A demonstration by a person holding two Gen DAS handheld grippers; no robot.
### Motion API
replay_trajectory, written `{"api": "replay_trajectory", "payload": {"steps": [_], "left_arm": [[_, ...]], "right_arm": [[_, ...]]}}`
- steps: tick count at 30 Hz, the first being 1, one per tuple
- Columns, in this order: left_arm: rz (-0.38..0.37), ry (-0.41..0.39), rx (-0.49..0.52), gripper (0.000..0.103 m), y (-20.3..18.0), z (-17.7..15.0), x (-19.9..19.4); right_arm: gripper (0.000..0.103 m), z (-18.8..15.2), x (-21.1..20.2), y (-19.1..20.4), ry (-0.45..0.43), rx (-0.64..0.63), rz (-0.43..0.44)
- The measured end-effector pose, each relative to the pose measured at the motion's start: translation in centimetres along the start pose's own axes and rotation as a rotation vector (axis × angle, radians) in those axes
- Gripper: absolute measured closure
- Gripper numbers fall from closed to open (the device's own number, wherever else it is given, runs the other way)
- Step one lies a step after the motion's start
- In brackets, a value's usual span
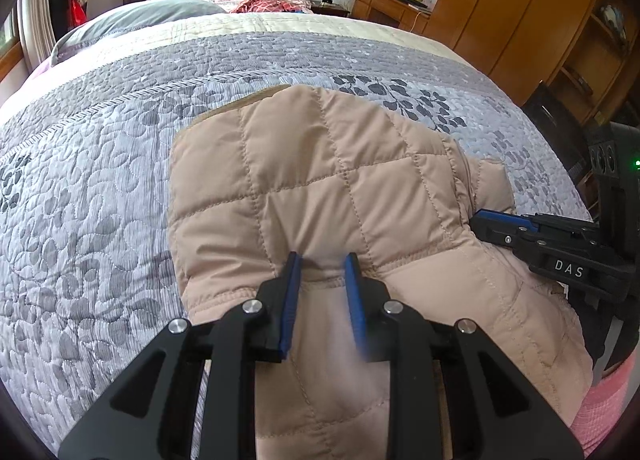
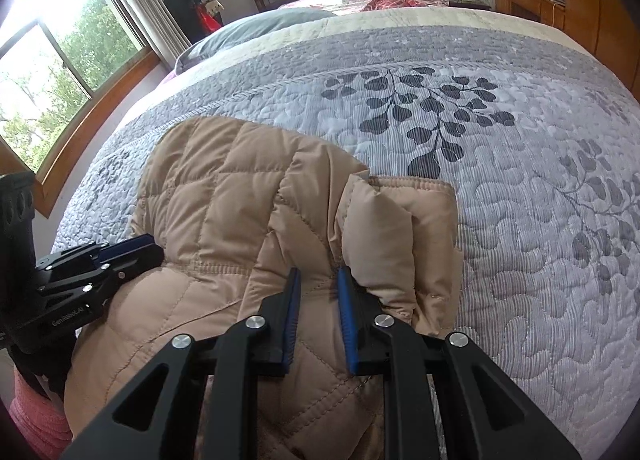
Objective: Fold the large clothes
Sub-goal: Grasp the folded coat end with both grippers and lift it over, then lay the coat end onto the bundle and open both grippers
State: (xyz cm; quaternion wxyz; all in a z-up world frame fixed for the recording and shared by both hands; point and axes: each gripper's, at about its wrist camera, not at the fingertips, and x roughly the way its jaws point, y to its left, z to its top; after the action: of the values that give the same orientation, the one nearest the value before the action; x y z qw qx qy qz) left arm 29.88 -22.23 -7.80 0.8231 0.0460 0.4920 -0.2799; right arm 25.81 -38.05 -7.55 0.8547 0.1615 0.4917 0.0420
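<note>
Both grippers pinch a tan quilted jacket [image 1: 320, 188] on the grey bedspread [image 1: 100, 180]: the left gripper [image 1: 323, 260] clamps a seam, the right gripper [image 2: 318, 274] a puffy fold. That slick padding could slip free. Only the right wrist view shows the folded sleeve [image 2: 404, 228] and window [image 2: 60, 72].

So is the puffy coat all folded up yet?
Not quite. The tan quilted coat is already bunched into a compact bundle on the grey bedspread, with a sleeve tucked alongside. Both the left gripper and right gripper pinch its near edge. Left: laying that edge down and tidying.
</note>
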Motion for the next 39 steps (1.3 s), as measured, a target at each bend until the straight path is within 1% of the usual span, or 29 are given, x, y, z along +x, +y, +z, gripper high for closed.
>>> {"api": "replay_trajectory", "payload": {"steps": [4, 6, 7, 8, 10, 11, 13, 15, 16, 18, 20, 22, 26, 31, 34, 36, 37, 39], "left_arm": [[0.005, -0.004, 0.004, 0.079, -0.1, 0.1, -0.3], [0.026, -0.023, 0.005, 0.08, -0.4, -0.1, -1.7], [0.034, -0.043, 0.008, 0.081, -0.6, -0.3, -2.7], [0.041, -0.064, 0.011, 0.081, -0.8, -0.7, -3.7], [0.035, -0.099, 0.008, 0.081, -1.3, -1.5, -5.4], [0.012, -0.102, 0.002, 0.081, -1.5, -2.1, -6.3], [-0.009, -0.095, 0.008, 0.081, -2.3, -3.4, -7.0], [0.003, -0.093, 0.02, 0.081, -3.0, -4.2, -7.0], [0.016, -0.091, 0.032, 0.081, -3.2, -4.6, -6.6], [0.032, -0.079, 0.048, 0.08, -3.2, -5.0, -5.6], [0.046, -0.075, 0.063, 0.08, -3.2, -5.5, -4.6], [0.061, -0.079, 0.08, 0.08, -3.3, -5.8, -4.2], [0.052, -0.076, 0.068, 0.08, -3.0, -5.7, -4.2], [0.039, -0.083, 0.042, 0.08, -3.1, -5.9, -6.3], [0.034, -0.086, 0.031, 0.074, -2.9, -6.3, -8.1], [0.04, -0.099, 0.033, 0.068, -2.9, -6.7, -9.2], [0.046, -0.107, 0.037, 0.067, -2.8, -6.9, -9.8], [0.047, -0.117, 0.04, 0.059, -2.7, -7.4, -10.6]], "right_arm": [[0.085, 0.2, -0.5, 0.0, -0.012, 0.008, -0.001], [0.085, 0.0, -2.1, 0.5, -0.049, -0.006, -0.021], [0.081, -0.2, -2.9, 0.8, -0.067, -0.017, -0.025], [0.081, -0.6, -4.2, 1.3, -0.093, -0.036, -0.018], [0.081, -1.4, -6.3, 2.2, -0.131, -0.07, 0.007], [0.081, -1.9, -7.0, 2.7, -0.135, -0.082, 0.03], [0.081, -3.2, -7.9, 3.8, -0.109, -0.111, 0.098], [0.081, -4.2, -7.8, 4.7, -0.085, -0.135, 0.105], [0.081, -4.8, -7.3, 5.2, -0.063, -0.152, 0.077], [0.083, -5.5, -5.9, 5.2, -0.037, -0.148, 0.033], [0.083, -5.9, -4.5, 4.8, -0.02, -0.135, 0.026], [0.083, -6.2, -3.5, 4.6, -0.024, -0.135, 0.016], [0.083, -6.2, -3.2, 4.1, -0.03, -0.11, 0.031], [0.082, -6.3, -5.2, 4.1, -0.068, -0.088, 0.066], [0.076, -6.6, -7.2, 4.1, -0.102, -0.083, 0.108], [0.076, -6.9, -8.3, 4.2, -0.11, -0.082, 0.132], [0.075, -7.1, -8.9, 4.2, -0.111, -0.081, 0.146], [0.07, -7.3, -9.5, 4.1, -0.112, -0.078, 0.156]]}}
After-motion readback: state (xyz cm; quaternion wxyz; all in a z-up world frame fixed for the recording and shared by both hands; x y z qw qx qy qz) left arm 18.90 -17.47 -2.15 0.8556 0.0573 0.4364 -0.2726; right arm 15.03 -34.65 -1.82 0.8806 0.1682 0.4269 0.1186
